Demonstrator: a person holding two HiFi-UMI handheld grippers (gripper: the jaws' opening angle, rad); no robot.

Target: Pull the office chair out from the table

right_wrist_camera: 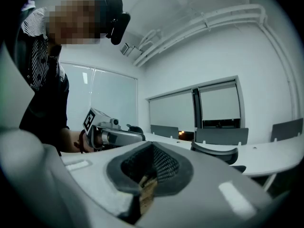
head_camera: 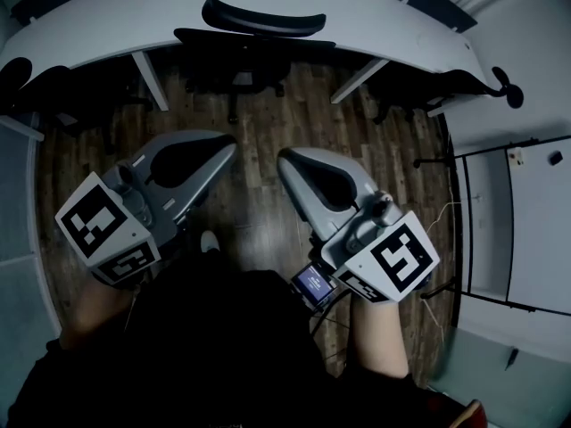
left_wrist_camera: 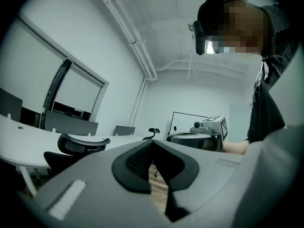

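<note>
Closest to you, the 2 claws hang in front of your waist, side by side and a little apart. Your left claw has its jaws pressed together with nothing between them; the left gripper view shows only floorboards through the slit under the pads. Your right claw is closed and empty in the same way. Both point roughly level toward the table.

Past their tips lies a stretch of bare wooden floor, so neither claw touches anything.

Beyond that, the office chair stands tucked in against the table. Its seat and base sit in the shadow under the top, and its curved headrest shows above the near edge.

This looks like the approach step, and the pull itself has not begun. For the next move you need to spread at least 1 claw before you arrive, since closed jaws can take no hold. The headrest or the top of the backrest seems the easiest grip. Once clamped, draw straight back toward yourself so the base rolls clear of the table legs.
</note>
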